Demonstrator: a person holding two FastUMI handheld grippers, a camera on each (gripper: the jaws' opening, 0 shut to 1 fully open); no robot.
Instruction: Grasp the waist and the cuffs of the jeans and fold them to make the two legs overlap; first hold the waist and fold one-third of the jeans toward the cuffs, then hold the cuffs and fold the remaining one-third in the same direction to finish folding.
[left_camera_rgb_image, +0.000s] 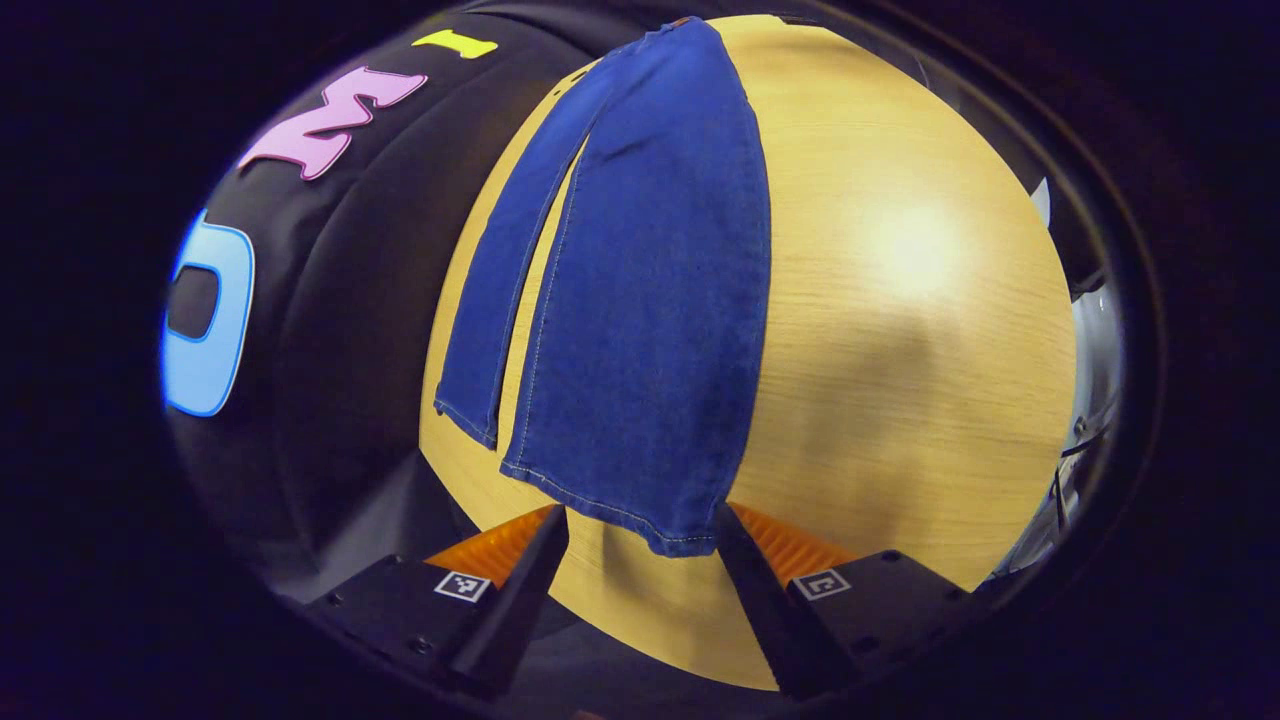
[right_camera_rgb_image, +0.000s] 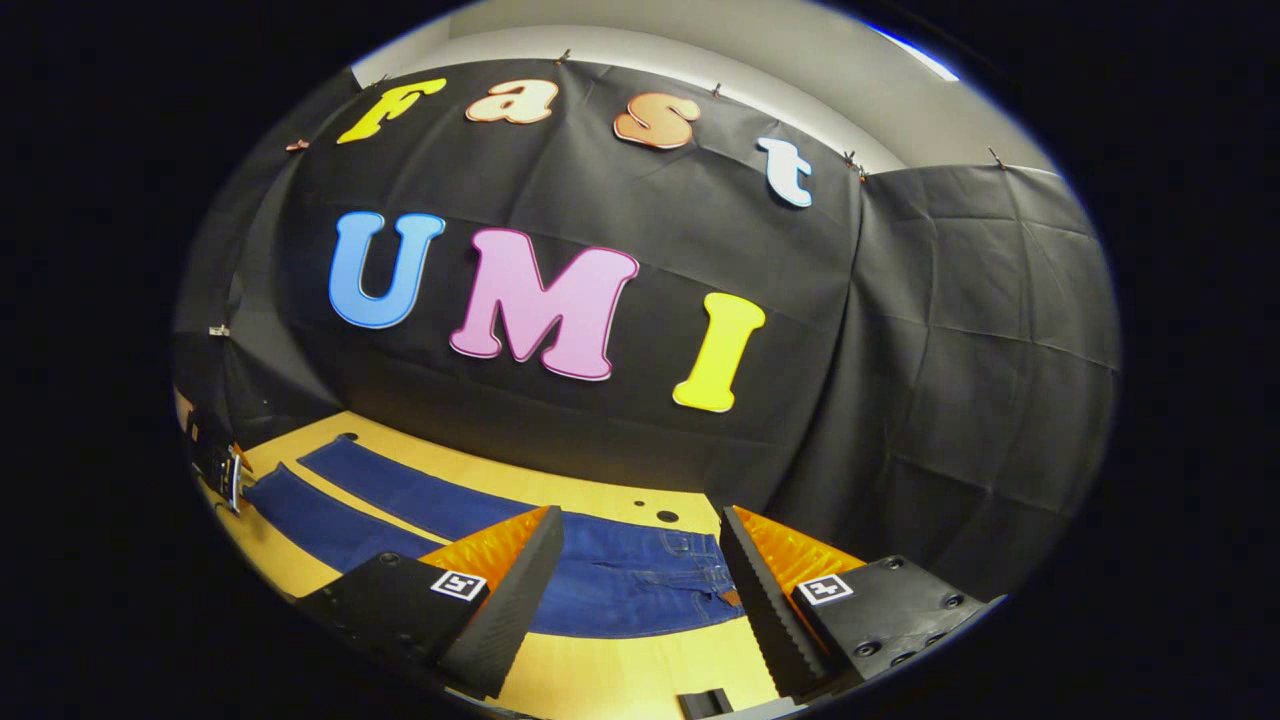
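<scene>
Blue jeans (left_camera_rgb_image: 640, 300) lie flat on the wooden table (left_camera_rgb_image: 900, 330) with the two legs spread apart. In the left gripper view the nearer leg's cuff (left_camera_rgb_image: 620, 510) lies just ahead of my left gripper (left_camera_rgb_image: 640, 545), which stands open above the table with nothing between its fingers. In the right gripper view the jeans (right_camera_rgb_image: 600, 575) stretch to the left, and the waist (right_camera_rgb_image: 700, 570) sits between and just beyond the open fingers of my right gripper (right_camera_rgb_image: 640, 560). The other gripper (right_camera_rgb_image: 225, 475) is seen small at the far left by the cuffs.
The black cloth wall (right_camera_rgb_image: 900, 400) runs along the table's far side, close behind the jeans. Bare tabletop (left_camera_rgb_image: 920, 250) lies to the right of the legs in the left gripper view. Two small dark holes (right_camera_rgb_image: 660, 515) mark the table near the waist.
</scene>
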